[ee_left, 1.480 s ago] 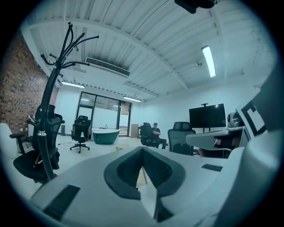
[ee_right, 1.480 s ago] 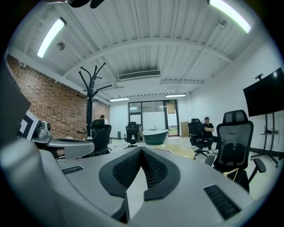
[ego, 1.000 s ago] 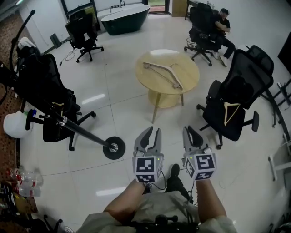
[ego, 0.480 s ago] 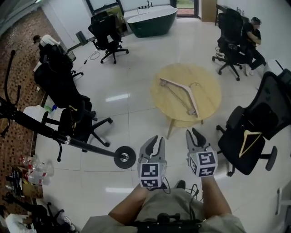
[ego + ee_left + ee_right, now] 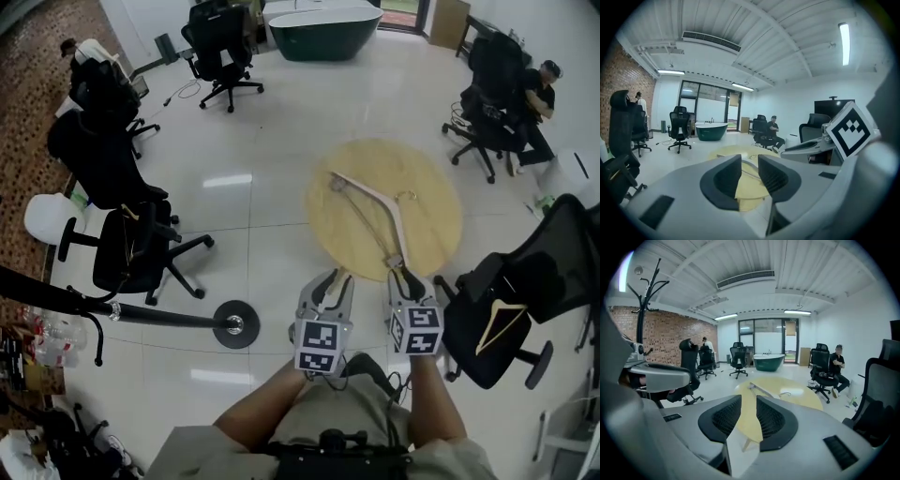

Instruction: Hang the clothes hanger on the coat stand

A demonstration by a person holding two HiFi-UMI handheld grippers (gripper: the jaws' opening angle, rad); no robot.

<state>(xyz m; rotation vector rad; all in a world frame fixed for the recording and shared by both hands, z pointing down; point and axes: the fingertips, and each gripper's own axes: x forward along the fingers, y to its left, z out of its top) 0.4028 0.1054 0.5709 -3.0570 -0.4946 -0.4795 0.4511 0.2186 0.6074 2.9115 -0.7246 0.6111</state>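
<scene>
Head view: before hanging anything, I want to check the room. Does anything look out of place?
Hangers sit off the coat stand: one wooden hanger lies flat on the round table, another hanger hangs on the black chair at right. A bathtub among office chairs is odd too.

A round pale wooden table (image 5: 431,220) stands mid-room on the glossy white tiled floor (image 5: 253,131). A dark green oval bathtub (image 5: 323,19) sits at the far wall. A black mesh office chair (image 5: 131,248) stands left, a second black chair (image 5: 220,42) far left of the tub, and a third black chair (image 5: 530,277) near right. A seated person in black (image 5: 539,94) is far right.
</scene>
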